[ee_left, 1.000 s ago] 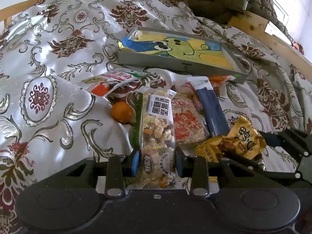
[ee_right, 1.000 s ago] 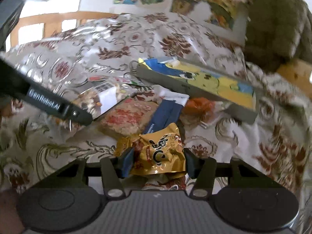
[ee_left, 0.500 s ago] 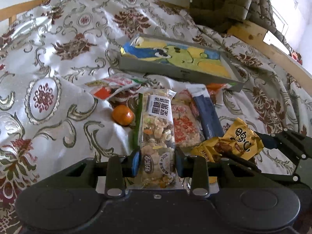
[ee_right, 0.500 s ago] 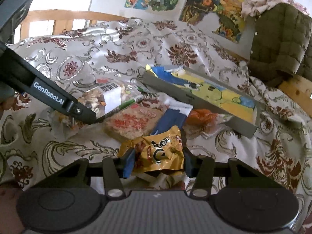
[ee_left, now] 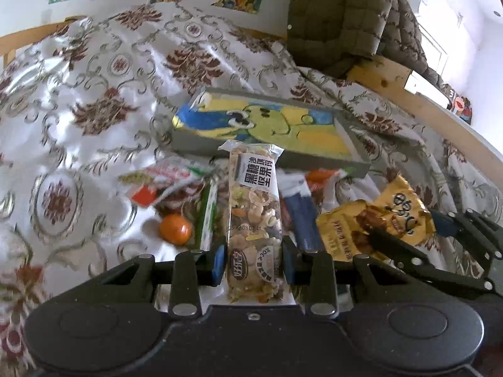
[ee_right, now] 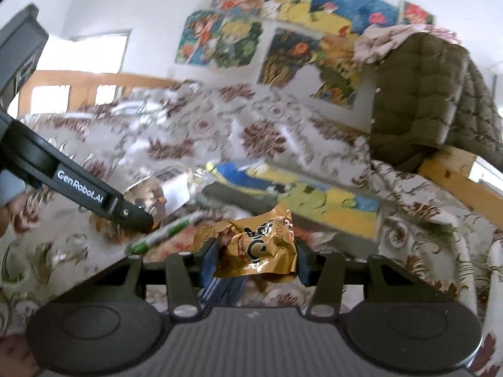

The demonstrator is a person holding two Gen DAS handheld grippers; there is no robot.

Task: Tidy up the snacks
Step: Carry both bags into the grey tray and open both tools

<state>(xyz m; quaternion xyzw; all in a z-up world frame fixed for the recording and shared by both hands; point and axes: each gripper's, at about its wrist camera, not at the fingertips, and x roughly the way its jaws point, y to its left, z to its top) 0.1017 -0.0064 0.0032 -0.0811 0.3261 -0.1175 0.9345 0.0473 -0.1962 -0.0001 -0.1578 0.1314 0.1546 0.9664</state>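
Observation:
My left gripper (ee_left: pixel 254 263) is shut on a clear packet of mixed nuts (ee_left: pixel 254 216) with a white label, lifted above the pile. My right gripper (ee_right: pixel 255 260) is shut on a crumpled yellow snack packet (ee_right: pixel 257 245), which also shows at the right of the left wrist view as the yellow packet (ee_left: pixel 377 220). Behind both lies a shallow grey box (ee_left: pixel 267 125) with a yellow, green and blue cartoon bottom. On the patterned cloth stay an orange ball-like sweet (ee_left: pixel 174 229), a dark blue packet (ee_left: pixel 301 216) and a red and white packet (ee_left: pixel 157 182).
A shiny floral cloth (ee_left: pixel 94 100) covers the whole surface. An olive quilted jacket (ee_left: pixel 339 15) hangs at the back right over a wooden rail (ee_left: pixel 418 100). Posters (ee_right: pixel 283 37) are on the wall. A green stick packet (ee_right: pixel 163 235) lies under the left gripper's finger (ee_right: pixel 94 194).
Both grippers have risen and tilted up with their packets. The nut packet is off the pile and stands before the box; the yellow packet has lifted too.

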